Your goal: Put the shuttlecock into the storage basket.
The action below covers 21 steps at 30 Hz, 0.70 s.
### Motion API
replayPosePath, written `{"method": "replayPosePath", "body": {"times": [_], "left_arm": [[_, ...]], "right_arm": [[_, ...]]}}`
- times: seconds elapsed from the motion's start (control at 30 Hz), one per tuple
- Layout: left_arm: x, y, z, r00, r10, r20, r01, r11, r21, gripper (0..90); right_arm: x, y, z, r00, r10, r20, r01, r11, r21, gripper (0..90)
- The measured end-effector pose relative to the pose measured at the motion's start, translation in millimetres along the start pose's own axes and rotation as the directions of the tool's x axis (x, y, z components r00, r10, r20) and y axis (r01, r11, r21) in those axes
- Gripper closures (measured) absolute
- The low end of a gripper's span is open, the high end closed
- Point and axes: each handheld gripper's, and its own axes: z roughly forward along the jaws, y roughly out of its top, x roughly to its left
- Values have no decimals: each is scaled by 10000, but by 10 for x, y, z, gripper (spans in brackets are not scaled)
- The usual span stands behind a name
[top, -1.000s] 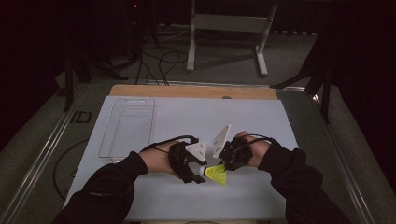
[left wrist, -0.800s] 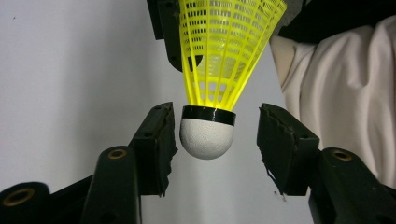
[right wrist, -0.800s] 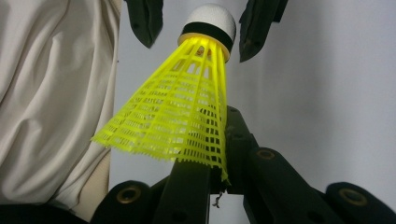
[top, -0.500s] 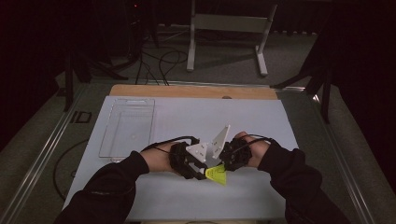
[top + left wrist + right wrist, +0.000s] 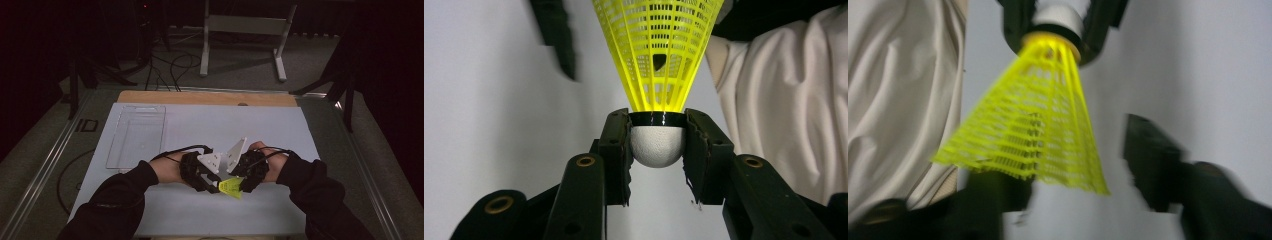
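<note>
Yellow plastic shuttlecock (image 5: 659, 55) with a white rounded cork nose and a netted skirt, and it's right between the 2 hands, low over the white counter (image 5: 200, 125) near the person's edge. The left gripper (image 5: 216, 186) has it: in the left gripper view the jaws have just been closing and now clamp the white nose from both sides, just under the black band, with the skirt pointing away. The right gripper (image 5: 241, 186) is letting go; its jaws have just been opening, and in the right gripper view they stand apart on either side of the skirt's wide rim, pads off the mesh. Looks like a hand-over, left taking charge.

How will it handle? Feather-light, I'd say, so weight is no worry. The nose is firm and slightly grippy, the right place to take hold. The skirt is thin, springy lattice that would likely buckle or crack under a hard squeeze, so stay off it. The rounded nose could also squirt out of a loose pinch.

Around it: a clear plastic rectangular tray (image 5: 137, 135) lies well apart on the counter's far left. Nothing lies between. The only crowding is the 2 grippers themselves, nearly nose to nose, and a pale sleeve (image 5: 789, 100) close beside the skirt.
</note>
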Motion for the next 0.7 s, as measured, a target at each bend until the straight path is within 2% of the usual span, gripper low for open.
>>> {"method": "replayPosePath", "body": {"times": [0.1,0.3,0.4,0.43,0.53,0.6,0.7], "left_arm": [[9,-24,-19,10000,-51,-59,52,9999,123,656],[23,-97,-76,9992,-387,89,387,9992,49,656],[35,-128,-111,9990,-437,85,437,9990,-13,656],[33,-139,-118,9989,-459,-43,459,9989,-72,656],[42,-160,-147,9968,-793,38,793,9968,-13,655],[48,-179,-163,9947,-1028,93,1028,9947,2,655],[64,-224,-192,9909,-1343,96,1342,9909,99,655]], "right_arm": [[-10,-15,13,9995,272,158,-273,9996,58,389],[-23,-59,-48,9969,726,317,-714,9967,-374,304],[-32,-89,-68,9940,995,444,-969,9936,-575,238],[-36,-101,-72,9931,1044,525,-1010,9928,-638,229],[-55,-137,-80,9917,1218,416,-1178,9891,-888,161],[-68,-165,-87,9911,1247,460,-1194,9873,-1047,159],[-112,-228,-115,9869,1550,449,-1460,9762,-1606,164]]}}
